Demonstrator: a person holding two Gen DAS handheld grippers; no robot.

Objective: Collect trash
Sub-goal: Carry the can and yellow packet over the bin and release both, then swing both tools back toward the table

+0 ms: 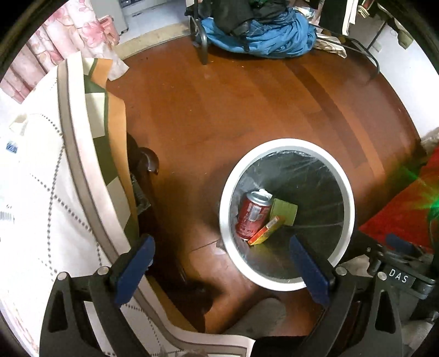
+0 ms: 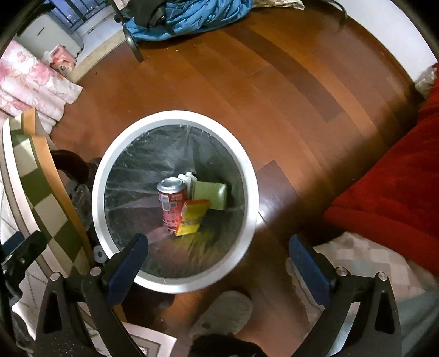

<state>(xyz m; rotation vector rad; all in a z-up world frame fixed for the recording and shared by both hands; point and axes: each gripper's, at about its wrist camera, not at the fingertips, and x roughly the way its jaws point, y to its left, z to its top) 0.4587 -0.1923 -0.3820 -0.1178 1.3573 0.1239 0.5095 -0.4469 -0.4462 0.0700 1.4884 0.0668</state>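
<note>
My left gripper (image 1: 222, 261): jaws spread, empty. My right gripper (image 2: 219, 261): jaws spread, empty. Below: white bin (image 2: 248, 175) on wood floor (image 2: 274, 90), holding red can (image 2: 171, 204), yellow box (image 2: 193, 217), green carton (image 2: 210, 193). Beyond: blue cloth (image 2: 189, 16).

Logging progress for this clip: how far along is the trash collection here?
Done: a red can, a yellow-orange box and a green item lie inside the lined white bin.
In hand: nothing; the left hand-held gripper and right hand-held gripper are both open and empty.
Left: no loose trash shows on the wooden floor in either view, so it looks near complete.
</note>
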